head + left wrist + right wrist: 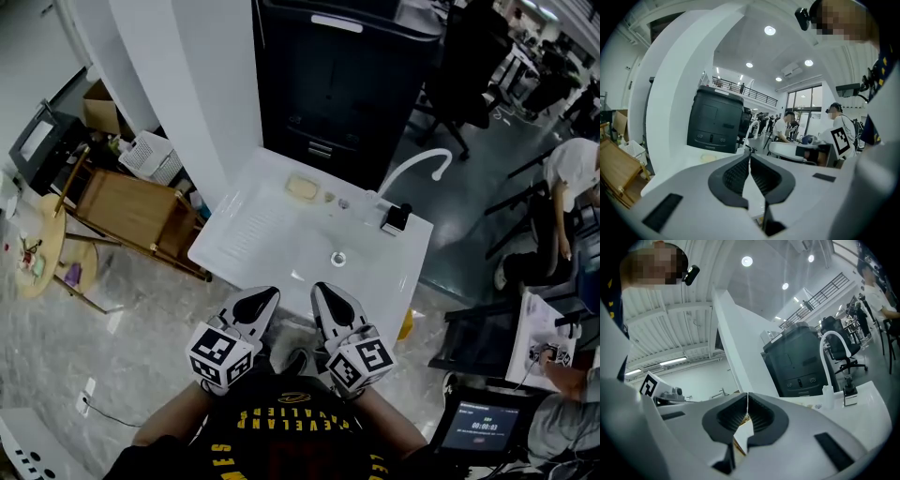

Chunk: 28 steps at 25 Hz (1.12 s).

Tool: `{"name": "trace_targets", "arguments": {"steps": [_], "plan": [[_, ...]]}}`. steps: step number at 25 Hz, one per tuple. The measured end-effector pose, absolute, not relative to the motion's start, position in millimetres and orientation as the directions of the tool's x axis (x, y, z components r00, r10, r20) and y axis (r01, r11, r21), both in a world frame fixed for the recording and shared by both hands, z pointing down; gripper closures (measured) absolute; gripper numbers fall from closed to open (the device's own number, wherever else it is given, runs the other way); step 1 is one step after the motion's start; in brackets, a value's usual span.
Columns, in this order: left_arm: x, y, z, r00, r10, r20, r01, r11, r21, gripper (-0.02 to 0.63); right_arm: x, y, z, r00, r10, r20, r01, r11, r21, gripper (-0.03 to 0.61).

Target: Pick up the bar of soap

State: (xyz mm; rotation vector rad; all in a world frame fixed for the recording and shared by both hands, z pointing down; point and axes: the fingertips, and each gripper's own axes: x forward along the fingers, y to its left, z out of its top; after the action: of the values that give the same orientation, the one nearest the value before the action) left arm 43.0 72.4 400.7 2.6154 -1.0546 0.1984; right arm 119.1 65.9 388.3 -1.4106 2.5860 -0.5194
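Note:
A pale yellow bar of soap point(302, 187) lies at the back of the white sink counter point(253, 234), near the wall; it shows faintly as the soap point(708, 158) in the left gripper view. My left gripper point(265, 298) and right gripper point(324, 292) hang side by side in front of the counter's near edge, close to my body, both shut with nothing between their tips. In the left gripper view the left gripper point(750, 154) has its jaws pressed together; the right gripper point(748, 394) looks the same in its own view. Both are well short of the soap.
A white curved faucet point(412, 167) rises at the counter's back right, beside a small black-topped dispenser point(395, 218). The drain point(338, 258) sits mid-basin. A wooden chair point(131, 211) stands left of the sink, a black cabinet point(347, 75) behind it. People sit at desks on the right.

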Motion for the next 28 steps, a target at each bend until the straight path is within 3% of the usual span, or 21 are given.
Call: {"name": "trace_targets", "arguments": {"steps": [9, 17, 28], "plan": [[34.3, -5.1, 425.0, 0.733, -0.629, 0.257, -0.679, -0.698, 0.227, 0.594, 128.0, 4.7, 415.6, -0.483, -0.870, 0.098, -0.836, 0.425, -0.347, 0.560], [30.8, -96.0, 448.6, 0.813, -0.500, 0.297, -0.568, -0.793, 0.220, 0.592, 121.1, -76.4, 438.0, -0.386, -0.902, 0.191, -0.889, 0.309, -0.339, 0.560], [27.3, -185.4, 509.3, 0.831, -0.383, 0.405, -0.486, -0.853, 0.191, 0.515, 115.8, -157.9, 477.2, -0.300, -0.897, 0.323, -0.942, 0.225, -0.249, 0.558]]}}
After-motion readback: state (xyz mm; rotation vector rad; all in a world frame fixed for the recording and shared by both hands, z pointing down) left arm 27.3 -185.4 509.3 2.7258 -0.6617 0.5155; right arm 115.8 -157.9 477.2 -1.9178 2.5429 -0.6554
